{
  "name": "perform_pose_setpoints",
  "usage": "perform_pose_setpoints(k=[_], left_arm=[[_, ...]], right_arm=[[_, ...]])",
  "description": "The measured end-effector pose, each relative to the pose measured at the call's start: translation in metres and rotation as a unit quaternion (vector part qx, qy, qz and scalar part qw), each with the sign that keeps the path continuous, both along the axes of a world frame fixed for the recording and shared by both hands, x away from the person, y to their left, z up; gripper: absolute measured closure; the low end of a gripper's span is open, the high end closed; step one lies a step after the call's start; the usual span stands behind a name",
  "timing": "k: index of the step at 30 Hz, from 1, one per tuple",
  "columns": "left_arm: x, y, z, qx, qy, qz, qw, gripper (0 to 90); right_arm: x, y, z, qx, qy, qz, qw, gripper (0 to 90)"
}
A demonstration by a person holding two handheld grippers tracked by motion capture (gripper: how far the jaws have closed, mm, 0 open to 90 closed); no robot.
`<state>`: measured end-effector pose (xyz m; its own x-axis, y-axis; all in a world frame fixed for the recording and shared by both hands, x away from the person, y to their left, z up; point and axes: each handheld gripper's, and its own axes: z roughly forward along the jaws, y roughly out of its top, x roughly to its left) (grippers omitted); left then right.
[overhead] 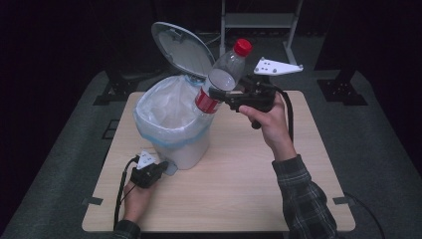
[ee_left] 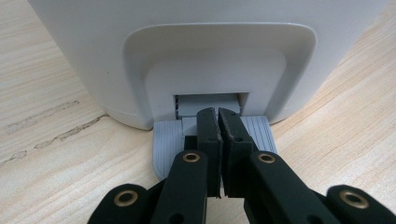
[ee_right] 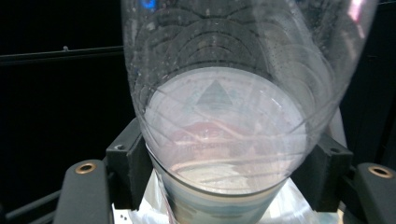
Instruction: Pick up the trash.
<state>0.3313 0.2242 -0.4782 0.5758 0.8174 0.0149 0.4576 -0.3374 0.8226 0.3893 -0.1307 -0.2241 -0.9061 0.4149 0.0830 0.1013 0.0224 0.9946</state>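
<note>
Left gripper [overhead: 149, 172], fingers closed, presses the bin's pedal [ee_left: 169, 140] at six o'clock, holding the lid [overhead: 181, 49] up. Right gripper [overhead: 221, 94] clamps an empty bottle [overhead: 225, 74] above the lined bin [overhead: 171, 124], ready to drop.

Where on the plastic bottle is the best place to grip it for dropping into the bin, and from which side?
Grip the bottle across its straight round middle, from the side, as the right gripper does now. The walls there are parallel, so the jaws likely sit flat, unlike on the tapering neck below the red cap.
</note>
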Motion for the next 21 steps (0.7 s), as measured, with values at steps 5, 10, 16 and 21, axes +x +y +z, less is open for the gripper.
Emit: perform_pose_setpoints(k=[5, 10, 16, 21], left_arm=[[0.0, 0.0, 0.0, 0.0, -0.001, 0.0, 1.0, 88.1], [0.0, 0.0, 0.0, 0.0, 0.0, 0.0, 1.0, 88.1], [0.0, 0.0, 0.0, 0.001, -0.001, 0.0, 1.0, 88.1], [0.0, 0.0, 0.0, 0.001, -0.001, -0.001, 1.0, 88.1]], right_arm=[[0.002, 0.012, 0.008, 0.004, -0.003, 0.006, 1.0, 28.6], [0.006, 0.023, 0.014, 0.013, -0.006, 0.013, 0.9998, 28.6], [0.009, 0.036, 0.016, 0.013, -0.007, 0.018, 0.9997, 28.5], [0.012, 0.049, 0.011, 0.007, -0.002, 0.021, 0.9997, 28.5]])
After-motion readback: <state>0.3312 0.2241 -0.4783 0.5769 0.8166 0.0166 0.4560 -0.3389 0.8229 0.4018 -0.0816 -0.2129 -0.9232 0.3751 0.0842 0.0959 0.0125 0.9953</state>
